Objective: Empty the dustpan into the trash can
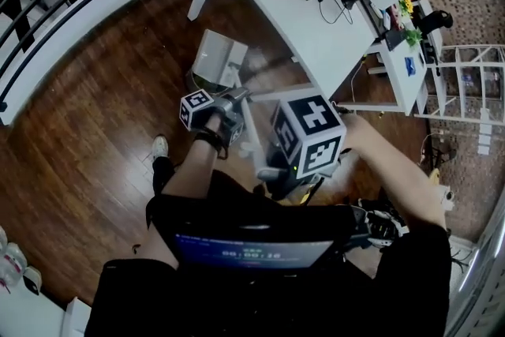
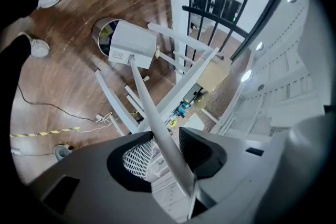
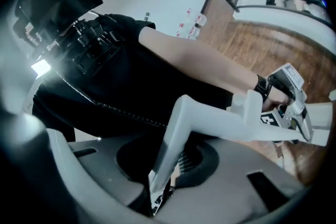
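Trash can [image 2: 103,35] mostly behind dustpan [image 2: 134,44]

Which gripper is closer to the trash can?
Left. The left gripper holds the dustpan handle partway along, toward the trash can under the dustpan; the right gripper grips the handle's other end, farther away.

The left tongs [image 2: 165,153] are clamped on a thin white handle [image 2: 143,94] that runs out between the jaws, and they point nearly level, away from the body. The left hand [image 1: 213,122] grips the unit, with a dark band on the wrist [image 1: 207,140] and the left forearm [image 1: 188,170] extended forward. The right tongs [image 3: 165,165] have their jaws nearly together, pinched on the flat upper end of the same handle, and are aimed back toward the torso. The right forearm [image 1: 394,170] reaches in from the right side
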`<state>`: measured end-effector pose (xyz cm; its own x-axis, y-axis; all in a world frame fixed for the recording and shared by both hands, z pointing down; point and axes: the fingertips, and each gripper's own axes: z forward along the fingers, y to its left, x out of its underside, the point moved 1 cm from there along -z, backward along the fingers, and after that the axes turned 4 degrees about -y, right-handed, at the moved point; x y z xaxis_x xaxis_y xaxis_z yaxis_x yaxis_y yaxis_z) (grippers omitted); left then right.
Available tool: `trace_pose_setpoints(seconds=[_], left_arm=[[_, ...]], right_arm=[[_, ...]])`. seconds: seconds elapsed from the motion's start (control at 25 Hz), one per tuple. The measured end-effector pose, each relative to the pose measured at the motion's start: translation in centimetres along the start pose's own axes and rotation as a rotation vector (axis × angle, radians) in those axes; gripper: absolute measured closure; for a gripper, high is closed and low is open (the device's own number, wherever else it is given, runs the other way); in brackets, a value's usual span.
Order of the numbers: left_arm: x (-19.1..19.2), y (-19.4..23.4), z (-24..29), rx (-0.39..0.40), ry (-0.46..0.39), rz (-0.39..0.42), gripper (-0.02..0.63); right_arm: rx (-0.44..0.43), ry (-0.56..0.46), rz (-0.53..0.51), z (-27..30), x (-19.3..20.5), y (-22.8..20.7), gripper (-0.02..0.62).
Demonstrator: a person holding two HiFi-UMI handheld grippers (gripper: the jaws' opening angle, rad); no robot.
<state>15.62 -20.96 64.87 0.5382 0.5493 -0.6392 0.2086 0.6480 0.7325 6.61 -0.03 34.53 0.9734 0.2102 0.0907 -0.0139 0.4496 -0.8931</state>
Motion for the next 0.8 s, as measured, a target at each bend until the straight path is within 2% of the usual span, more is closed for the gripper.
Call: trace_pose_setpoints(seconds=[0.16, 0.24, 0.36, 0.52, 0.6, 0.68, 0.72, 0.8], left_arm=[[0.4, -0.9, 0.3, -0.108, 0.047, 0.135, 0.459], [0.7, -0.9, -0.2, -0.130, 0.066, 0.167, 0.459], [1.2, -0.5, -0.7, -0.119, 0.059, 0.159, 0.462], [2.6, 0.1, 0.0, -0.112, 0.052, 0.155, 0.466], [3.9, 0.1, 0.3, -0.113, 0.082, 0.165, 0.466], [5.9, 0.1, 0.4, -0.123, 0.154, 0.185, 0.460], [6.4, -0.1, 0.5, -0.123, 0.162, 0.196, 0.457], [6.4, -0.5, 0.7, -0.118, 0.129, 0.211, 0.451]], right_arm=[[0.018, -0.091, -0.064, 0.0, -0.6, 0.8, 0.528], [0.018, -0.121, -0.085, 0.6, -1.0, 1.1, 0.526], [0.020, -0.083, -0.083, 2.0, -0.1, 1.4, 0.526], [0.072, -0.040, -0.051, 3.0, 2.5, 1.9, 0.538], [0.086, -0.072, -0.053, 3.0, 3.2, 2.5, 0.540], [0.096, -0.127, -0.065, 2.8, 3.5, 3.4, 0.539], [0.101, -0.157, -0.072, 2.6, 3.5, 3.7, 0.537], [0.119, -0.216, -0.088, 2.3, 3.5, 4.4, 0.534]])
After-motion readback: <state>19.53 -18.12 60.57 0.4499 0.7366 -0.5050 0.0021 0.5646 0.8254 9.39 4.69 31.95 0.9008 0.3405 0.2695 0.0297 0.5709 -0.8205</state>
